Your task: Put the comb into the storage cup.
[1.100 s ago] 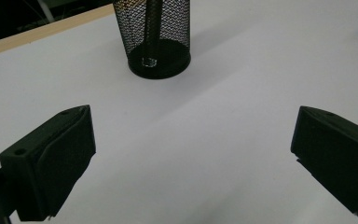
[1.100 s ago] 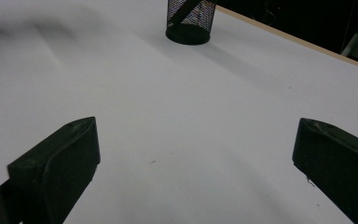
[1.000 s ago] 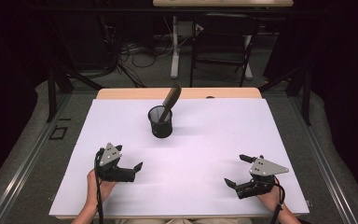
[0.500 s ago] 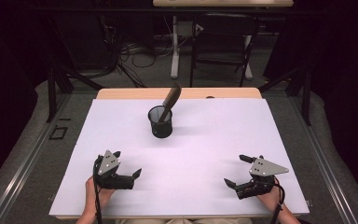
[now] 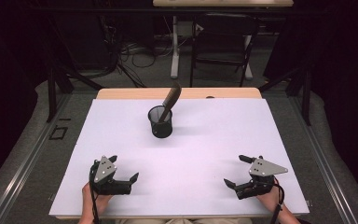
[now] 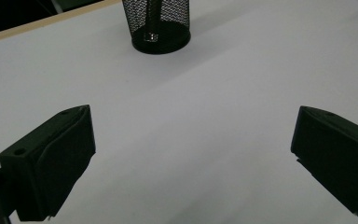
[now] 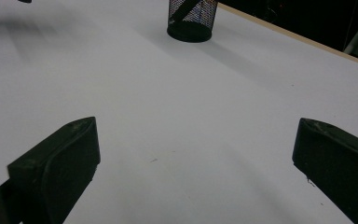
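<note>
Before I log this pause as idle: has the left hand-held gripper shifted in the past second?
Yes. The left hand-held gripper has slid slightly back toward the table's near edge, away from the mesh cup.

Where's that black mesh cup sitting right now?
In the high view the black mesh cup stands upright on the white table, left of centre toward the far edge, with a brown-handled tool leaning out of it, far ahead of both grippers.

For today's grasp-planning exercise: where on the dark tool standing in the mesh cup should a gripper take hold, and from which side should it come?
Grip the tool on its upper end, the part sticking out above the mesh cup. The mesh encloses its lower part. It leans toward the far right, so coming from above and closing across the shaft looks best, probably lifting along the lean. Both the left gripper and right gripper are open.
</note>
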`<state>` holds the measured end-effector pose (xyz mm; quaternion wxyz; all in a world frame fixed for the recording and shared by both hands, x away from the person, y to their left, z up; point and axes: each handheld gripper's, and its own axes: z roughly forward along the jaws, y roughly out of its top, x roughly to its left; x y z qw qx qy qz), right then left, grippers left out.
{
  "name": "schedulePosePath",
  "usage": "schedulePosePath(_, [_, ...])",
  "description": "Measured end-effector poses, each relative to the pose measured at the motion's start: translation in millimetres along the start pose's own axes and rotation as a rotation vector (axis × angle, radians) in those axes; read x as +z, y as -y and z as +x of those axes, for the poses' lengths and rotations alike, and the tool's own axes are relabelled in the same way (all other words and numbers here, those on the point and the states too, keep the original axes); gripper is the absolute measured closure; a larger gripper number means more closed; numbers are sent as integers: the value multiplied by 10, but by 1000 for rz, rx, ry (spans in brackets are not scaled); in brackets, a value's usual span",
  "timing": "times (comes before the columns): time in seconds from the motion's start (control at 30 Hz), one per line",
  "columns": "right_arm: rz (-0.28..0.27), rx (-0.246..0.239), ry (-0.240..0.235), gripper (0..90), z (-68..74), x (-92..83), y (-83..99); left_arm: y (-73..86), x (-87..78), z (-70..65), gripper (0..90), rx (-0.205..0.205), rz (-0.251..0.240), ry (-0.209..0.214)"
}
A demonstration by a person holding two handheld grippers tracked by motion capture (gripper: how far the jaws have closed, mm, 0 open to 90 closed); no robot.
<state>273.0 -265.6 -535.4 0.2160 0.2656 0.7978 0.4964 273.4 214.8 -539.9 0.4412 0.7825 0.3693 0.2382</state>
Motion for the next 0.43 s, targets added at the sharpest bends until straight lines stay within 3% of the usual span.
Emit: schedulePosePath(0.43, [-2,-2,-1,3,-4,8,3,9,-11,24,0,-14,6,13])
